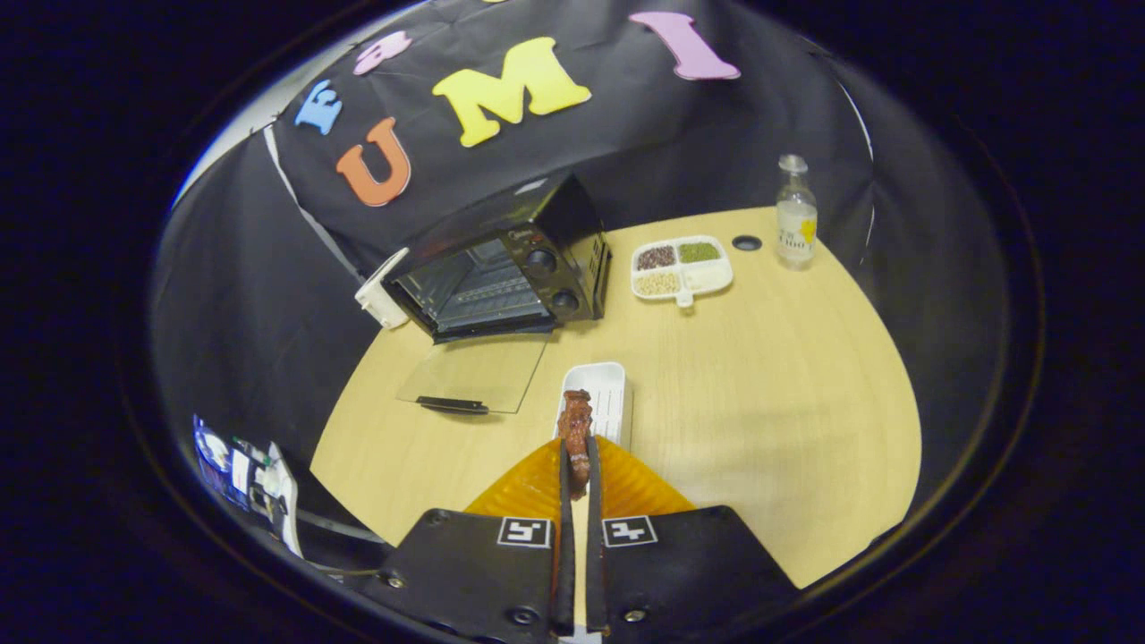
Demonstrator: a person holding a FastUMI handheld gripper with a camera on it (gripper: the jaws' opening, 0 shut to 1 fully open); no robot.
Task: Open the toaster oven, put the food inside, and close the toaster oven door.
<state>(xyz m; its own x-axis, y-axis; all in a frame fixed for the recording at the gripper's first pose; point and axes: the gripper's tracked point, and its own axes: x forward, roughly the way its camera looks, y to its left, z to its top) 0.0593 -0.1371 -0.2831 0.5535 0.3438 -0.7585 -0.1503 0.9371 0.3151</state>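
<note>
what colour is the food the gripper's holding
Reddish brown food, clamped in the gripper, gripper view.

No legible text on bottle [795, 215]

Gripper [580, 461] level, pointing forward, raised off the surface. Fingers [565, 483] nearly together, parallel, narrow gap between. Both pressing on food [575, 434], one from each side. Food upright in the grip, top end sticking out past the fingertips. Finger bases wide, a square marker on each.
</note>
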